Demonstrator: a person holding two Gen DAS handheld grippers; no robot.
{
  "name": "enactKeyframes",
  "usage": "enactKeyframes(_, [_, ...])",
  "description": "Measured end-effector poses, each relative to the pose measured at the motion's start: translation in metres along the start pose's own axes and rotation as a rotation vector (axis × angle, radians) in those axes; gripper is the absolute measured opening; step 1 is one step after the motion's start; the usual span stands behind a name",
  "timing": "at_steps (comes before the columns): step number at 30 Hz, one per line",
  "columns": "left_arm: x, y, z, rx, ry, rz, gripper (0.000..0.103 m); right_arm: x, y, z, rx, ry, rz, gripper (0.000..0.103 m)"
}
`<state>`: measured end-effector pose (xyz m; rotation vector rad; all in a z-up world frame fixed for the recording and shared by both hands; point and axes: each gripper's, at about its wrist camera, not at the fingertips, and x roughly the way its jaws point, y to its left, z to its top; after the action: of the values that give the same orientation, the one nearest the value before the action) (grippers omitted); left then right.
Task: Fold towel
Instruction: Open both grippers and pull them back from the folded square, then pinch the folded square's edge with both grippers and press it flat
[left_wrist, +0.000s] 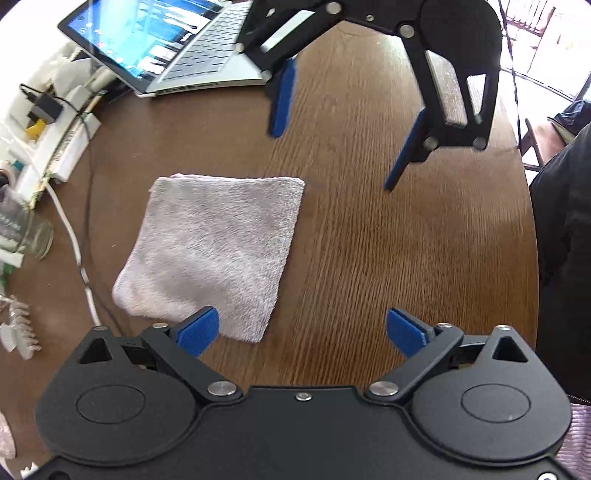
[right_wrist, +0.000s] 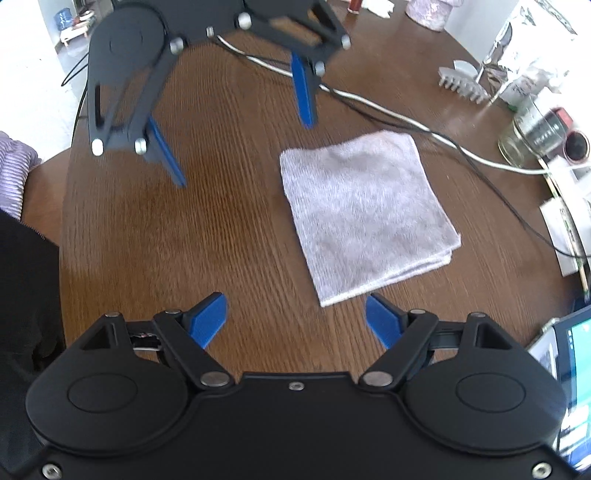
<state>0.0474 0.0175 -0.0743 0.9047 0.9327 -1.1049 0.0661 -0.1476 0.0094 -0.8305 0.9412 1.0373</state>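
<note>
A pale grey terry towel (left_wrist: 212, 251), folded into a thick square of several layers, lies flat on the dark brown wood-grain table (left_wrist: 369, 240), well in from every edge and nearer the cluttered edge where a white cable (right_wrist: 406, 122) and a clear glass jar (right_wrist: 524, 136) sit.

The left gripper (left_wrist: 301, 330), black with 2 blue fingers, has its jaws spread wide and holds nothing; its left finger overlaps the towel's near corner in the left wrist view, though contact cannot be told.

The right gripper (right_wrist: 295, 314), of the same build, also has its jaws spread apart and empty, hovering just beside the towel's near corner over bare wood.

An open silver laptop (left_wrist: 177, 48) stands at the table's far edge in the left wrist view.
</note>
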Motion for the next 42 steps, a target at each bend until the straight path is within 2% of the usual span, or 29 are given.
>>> enactKeyframes(3, [0.006, 0.008, 0.001, -0.008, 0.001, -0.016, 0.088, 0.008, -0.003, 0.005, -0.043, -0.004, -0.001, 0.068])
enactKeyframes(5, [0.010, 0.013, 0.002, -0.011, 0.005, -0.022, 0.087, 0.014, -0.006, 0.009, -0.070, -0.002, 0.000, 0.068])
enactKeyframes(8, [0.015, 0.020, 0.002, -0.011, 0.019, -0.039, 0.079, 0.023, -0.014, 0.014, -0.082, 0.008, 0.022, 0.061])
enactKeyframes(11, [0.021, 0.027, 0.001, -0.018, 0.036, -0.056, 0.072, 0.034, -0.023, 0.016, -0.077, 0.029, 0.045, 0.060])
enactKeyframes(13, [0.026, 0.033, -0.001, -0.025, 0.053, -0.075, 0.061, 0.041, -0.029, 0.016, -0.067, 0.047, 0.067, 0.060])
enactKeyframes(18, [0.031, 0.044, -0.004, -0.024, 0.048, -0.081, 0.042, 0.051, -0.041, 0.012, -0.046, 0.061, 0.107, 0.052])
enactKeyframes(20, [0.030, 0.048, -0.005, -0.030, 0.043, -0.080, 0.032, 0.052, -0.044, 0.012, -0.048, 0.052, 0.107, 0.042])
enactKeyframes(22, [0.029, 0.052, -0.006, -0.034, 0.038, -0.073, 0.020, 0.053, -0.048, 0.012, -0.044, 0.047, 0.097, 0.022])
enactKeyframes(25, [0.027, 0.054, -0.007, -0.034, 0.035, -0.078, 0.014, 0.052, -0.051, 0.009, -0.050, 0.034, 0.088, 0.012])
enactKeyframes(28, [0.022, 0.051, -0.006, -0.032, 0.030, -0.089, 0.010, 0.049, -0.047, 0.008, -0.062, 0.033, 0.082, 0.009])
enactKeyframes(35, [-0.006, 0.040, -0.004, -0.031, 0.005, -0.101, 0.009, 0.024, -0.038, 0.008, -0.075, 0.008, 0.096, 0.009])
enactKeyframes(42, [-0.032, -0.009, -0.003, 0.004, -0.033, -0.114, 0.009, -0.007, -0.006, -0.003, -0.098, -0.014, 0.119, 0.009])
